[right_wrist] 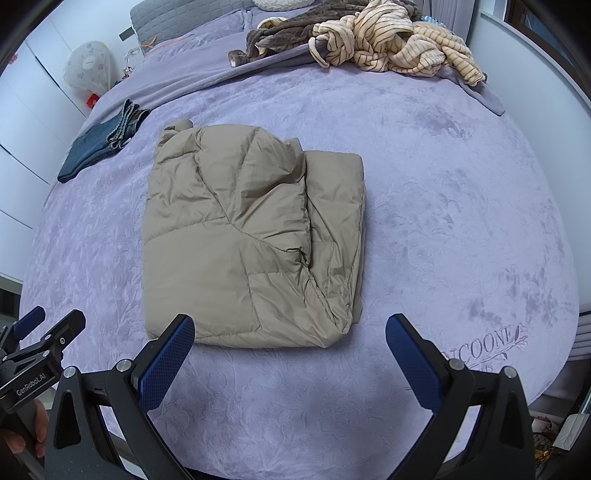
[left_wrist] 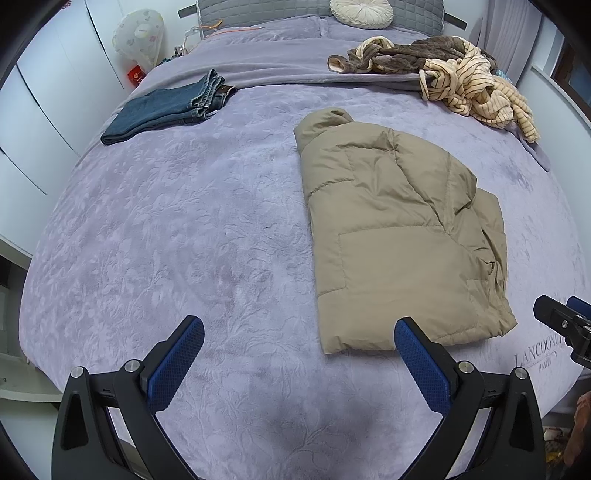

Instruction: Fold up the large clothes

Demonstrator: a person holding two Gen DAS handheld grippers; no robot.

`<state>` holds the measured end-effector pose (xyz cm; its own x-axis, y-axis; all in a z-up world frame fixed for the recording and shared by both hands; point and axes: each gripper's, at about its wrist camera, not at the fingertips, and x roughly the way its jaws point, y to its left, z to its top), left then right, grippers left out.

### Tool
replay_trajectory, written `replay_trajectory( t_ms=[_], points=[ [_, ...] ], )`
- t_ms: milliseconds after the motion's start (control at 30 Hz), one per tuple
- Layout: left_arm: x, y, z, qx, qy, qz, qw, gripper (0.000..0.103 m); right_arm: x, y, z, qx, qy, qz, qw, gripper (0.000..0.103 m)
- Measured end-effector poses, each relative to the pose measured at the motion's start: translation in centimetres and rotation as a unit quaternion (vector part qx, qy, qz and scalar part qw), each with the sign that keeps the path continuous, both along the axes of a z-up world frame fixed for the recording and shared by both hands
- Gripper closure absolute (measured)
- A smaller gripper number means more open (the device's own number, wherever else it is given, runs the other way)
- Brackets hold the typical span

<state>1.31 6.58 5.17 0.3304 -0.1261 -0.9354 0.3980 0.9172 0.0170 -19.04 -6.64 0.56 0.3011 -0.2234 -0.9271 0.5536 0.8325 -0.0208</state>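
A beige puffer jacket (left_wrist: 399, 229) lies folded lengthwise on the purple bedspread (left_wrist: 184, 229); it also shows in the right wrist view (right_wrist: 251, 240), with a sleeve folded over its right side. My left gripper (left_wrist: 299, 328) is open and empty, just short of the jacket's near hem, its right finger by the hem's corner. My right gripper (right_wrist: 290, 326) is open and empty, straddling the jacket's near hem from above. The right gripper (left_wrist: 561, 325) shows at the right edge of the left wrist view, and the left gripper (right_wrist: 40, 332) at the left edge of the right wrist view.
Folded blue jeans (left_wrist: 166, 107) lie at the bed's far left. A heap of striped cream and brown clothes (left_wrist: 443, 70) lies at the far right near the headboard. A round cushion (left_wrist: 360, 11) rests against the headboard. White wardrobes (left_wrist: 44, 92) stand on the left.
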Motion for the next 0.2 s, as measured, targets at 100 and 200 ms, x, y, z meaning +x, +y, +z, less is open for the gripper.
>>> replay_trajectory(
  t_ms=[100,200],
  points=[
    [0.01,-0.01,-0.01,0.000,0.000,0.000,1.0000,0.000,-0.15,0.12,0.01,0.001,0.001,0.000,1.000,0.000],
    [0.00,0.00,0.00,-0.001,0.000,-0.003,1.0000,0.000,-0.21,0.20,0.02,0.000,0.001,-0.001,1.000,0.000]
  ],
)
